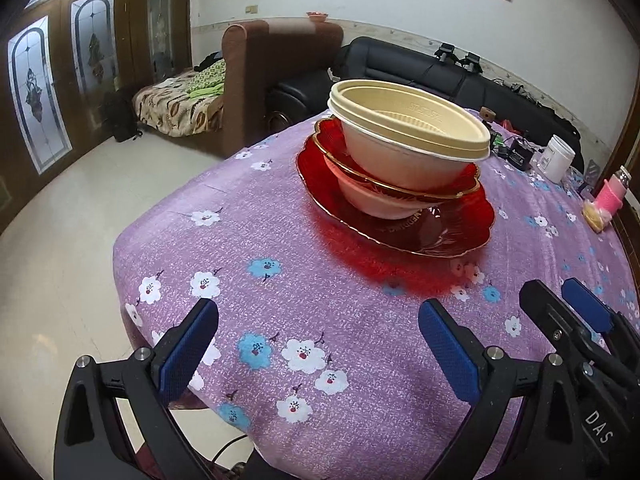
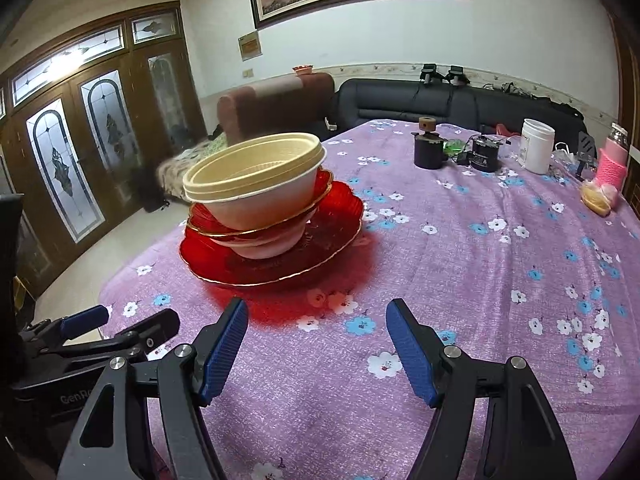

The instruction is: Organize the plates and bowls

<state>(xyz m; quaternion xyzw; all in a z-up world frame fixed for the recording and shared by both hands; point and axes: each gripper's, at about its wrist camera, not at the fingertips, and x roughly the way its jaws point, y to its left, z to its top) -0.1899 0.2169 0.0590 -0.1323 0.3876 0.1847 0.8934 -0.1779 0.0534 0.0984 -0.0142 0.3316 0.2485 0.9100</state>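
We have our left tool and our right tool side by side over the near edge of the desk, both with jaws spread wide and nothing between them. The right tool also shows at the right edge of the left wrist view, just beside the left one.

The dishes stand in one mixed pile toward the desk's left edge, ahead of both tools and well apart from them. A large red plate lies on the flowered cloth; a pale bowl sits in it; a smaller red plate with a gold rim rests tilted on that bowl; a cream bowl, seemingly two nested, leans on top.

We judge the sorting has not begun, since plates and bowls alternate. The next move calls for taking the top cream bowl by its rim and lifting it straight up, gently, because the tilted plate beneath looks ready to slide. The jars and bottles at the far right corner are not in the way.
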